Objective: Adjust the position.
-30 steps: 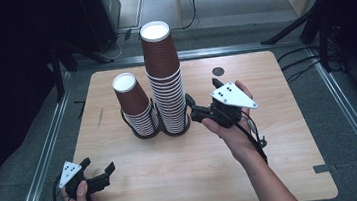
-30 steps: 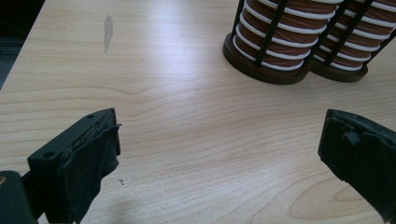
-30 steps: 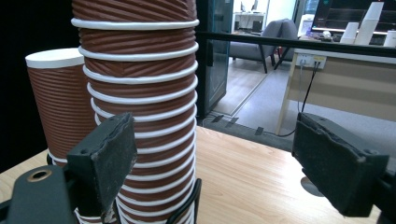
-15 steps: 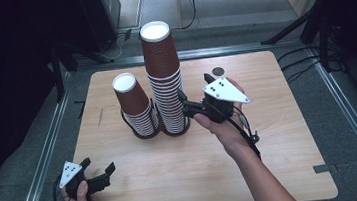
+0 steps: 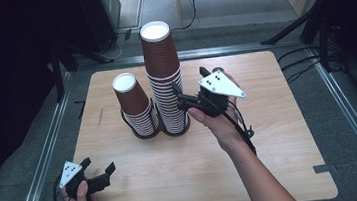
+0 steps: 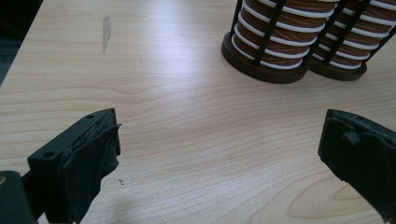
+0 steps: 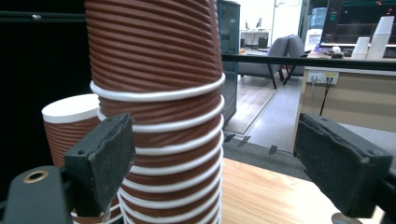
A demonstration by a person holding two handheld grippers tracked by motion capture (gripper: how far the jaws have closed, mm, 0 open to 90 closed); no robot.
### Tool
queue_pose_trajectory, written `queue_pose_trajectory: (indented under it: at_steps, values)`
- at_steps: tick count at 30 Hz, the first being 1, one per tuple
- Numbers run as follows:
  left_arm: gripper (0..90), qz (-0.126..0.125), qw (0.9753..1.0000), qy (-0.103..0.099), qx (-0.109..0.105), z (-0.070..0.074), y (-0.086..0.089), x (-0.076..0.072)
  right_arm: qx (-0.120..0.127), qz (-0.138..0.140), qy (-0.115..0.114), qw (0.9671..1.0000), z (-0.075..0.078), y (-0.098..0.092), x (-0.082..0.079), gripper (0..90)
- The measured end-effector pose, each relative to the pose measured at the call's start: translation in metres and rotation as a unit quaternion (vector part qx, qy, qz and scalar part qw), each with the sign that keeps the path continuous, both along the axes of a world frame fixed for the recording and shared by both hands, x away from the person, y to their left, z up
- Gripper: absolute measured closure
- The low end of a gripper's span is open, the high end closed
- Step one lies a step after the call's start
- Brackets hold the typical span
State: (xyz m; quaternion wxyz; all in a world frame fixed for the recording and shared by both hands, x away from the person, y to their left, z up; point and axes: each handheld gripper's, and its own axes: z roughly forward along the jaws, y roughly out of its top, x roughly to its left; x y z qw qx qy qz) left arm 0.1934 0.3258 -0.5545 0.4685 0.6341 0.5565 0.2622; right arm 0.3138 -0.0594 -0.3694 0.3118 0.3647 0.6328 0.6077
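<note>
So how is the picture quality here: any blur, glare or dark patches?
High view: table evenly lit and sharp, surroundings nearly black. Left gripper view: wood grain crisp, the near left claw soft. Right gripper view: tall cup stack a little soft up close, bright room behind it, black at left.

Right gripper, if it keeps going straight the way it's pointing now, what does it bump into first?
Most likely the taller stack of brown cups. The right gripper is open and points at it, with the stack's side already partly between the fingers, nearer the left one. The shorter stack stands beyond it.
</note>
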Motion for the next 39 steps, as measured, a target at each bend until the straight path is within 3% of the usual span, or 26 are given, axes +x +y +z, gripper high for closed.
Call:
queue_pose_trajectory:
  at_steps: [7, 12, 27, 31, 39]
  values:
    - [0.0, -0.002, 1.0, 0.002, 0.002, 0.0, 0.0, 0.001, 0.0, 0.027, -0.004, 0.9996, 0.008, 0.012, 0.0, 6.3]
    - [0.0, -0.002, 1.0, 0.0, -0.001, 0.0, 0.0, 0.0, -0.012, 0.004, -0.013, 0.9998, 0.013, 0.023, 0.005, 1.8]
    - [0.0, -0.003, 1.0, 0.003, -0.005, 0.0, 0.001, 0.001, -0.009, 0.02, 0.001, 0.9998, 0.026, 0.046, 0.021, 0.0]
    - [0.0, -0.003, 1.0, 0.004, -0.005, 0.0, 0.001, 0.001, -0.015, 0.016, 0.0, 0.9998, 0.027, 0.052, 0.025, 0.0]
    - [0.0, -0.004, 1.0, 0.004, -0.006, 0.0, 0.001, 0.002, -0.004, 0.002, -0.004, 1.0, 0.032, 0.061, 0.034, 0.0]
